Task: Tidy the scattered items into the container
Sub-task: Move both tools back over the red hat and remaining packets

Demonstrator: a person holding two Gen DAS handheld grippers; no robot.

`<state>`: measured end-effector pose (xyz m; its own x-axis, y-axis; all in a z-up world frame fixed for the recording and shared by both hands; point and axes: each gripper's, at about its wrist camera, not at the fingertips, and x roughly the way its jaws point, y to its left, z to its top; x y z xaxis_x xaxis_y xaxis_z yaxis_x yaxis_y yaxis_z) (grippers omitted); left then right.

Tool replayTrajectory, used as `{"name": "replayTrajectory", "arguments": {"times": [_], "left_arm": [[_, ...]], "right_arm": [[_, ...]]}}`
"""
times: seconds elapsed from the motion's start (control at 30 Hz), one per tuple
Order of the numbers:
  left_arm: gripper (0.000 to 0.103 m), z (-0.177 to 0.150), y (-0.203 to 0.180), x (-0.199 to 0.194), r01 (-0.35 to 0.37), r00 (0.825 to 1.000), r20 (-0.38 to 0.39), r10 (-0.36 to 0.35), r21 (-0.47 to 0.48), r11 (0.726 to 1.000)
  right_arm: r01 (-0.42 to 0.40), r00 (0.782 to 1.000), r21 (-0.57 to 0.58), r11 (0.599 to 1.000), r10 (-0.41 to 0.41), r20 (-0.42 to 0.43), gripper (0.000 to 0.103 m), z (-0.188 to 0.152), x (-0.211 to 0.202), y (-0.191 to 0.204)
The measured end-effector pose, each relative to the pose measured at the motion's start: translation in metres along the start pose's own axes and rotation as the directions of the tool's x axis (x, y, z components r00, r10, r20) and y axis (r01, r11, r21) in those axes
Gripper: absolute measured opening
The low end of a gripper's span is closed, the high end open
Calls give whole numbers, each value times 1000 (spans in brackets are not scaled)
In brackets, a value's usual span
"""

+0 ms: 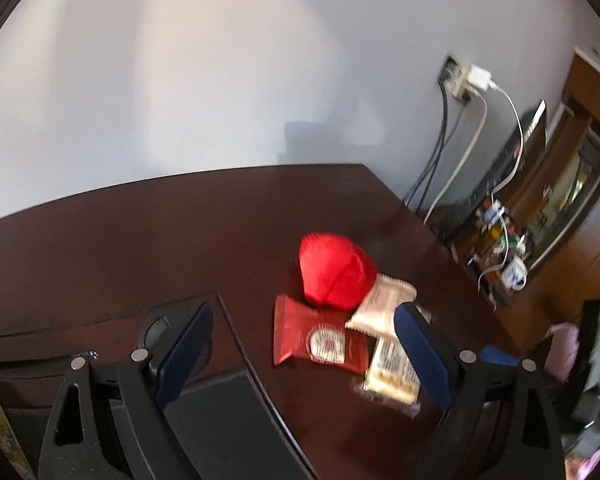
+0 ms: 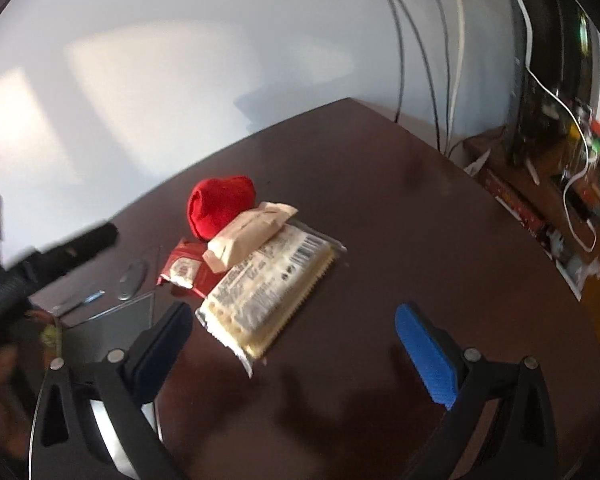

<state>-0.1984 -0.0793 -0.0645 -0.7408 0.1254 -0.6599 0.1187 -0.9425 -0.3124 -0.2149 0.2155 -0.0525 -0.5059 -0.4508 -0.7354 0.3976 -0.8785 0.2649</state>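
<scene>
- The left gripper [image 1: 302,354] hovers above the dark table [image 1: 148,248], jaws spread wide and empty.
- The right gripper [image 2: 294,346] hangs likewise parted, holding nothing.
- Just beyond it lies a clear cracker pack [image 2: 268,284], a beige pouch [image 2: 248,236] resting on its far end.
- A red sachet [image 2: 182,266] sits left of them, a red cap [image 2: 216,204] farther back; all four touch in one cluster.
</scene>
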Motion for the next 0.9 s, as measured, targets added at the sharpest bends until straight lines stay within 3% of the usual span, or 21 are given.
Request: {"name": "replayTrajectory", "arguments": {"times": [0.13,0.37,0.67,0.9], "left_arm": [[93,-1,8,-1,16,1000,13,-15,-30,999],[93,-4,18,2,22,1000,6,-22,-20,1000],[93,-3,26,-4,20,1000,10,-20,-25,999],[93,-2,24,-4,13,1000,-3,-13,-4,1000]], "right_arm": [[57,998,-4,998,-57,-28,103,5,21,11],[83,995,-11,996,-84,-53,103,5,39,21],[206,973,-108,973,-215,-82,103,4,68,41],[203,973,-120,972,-214,-90,102,1,66,31]]}}
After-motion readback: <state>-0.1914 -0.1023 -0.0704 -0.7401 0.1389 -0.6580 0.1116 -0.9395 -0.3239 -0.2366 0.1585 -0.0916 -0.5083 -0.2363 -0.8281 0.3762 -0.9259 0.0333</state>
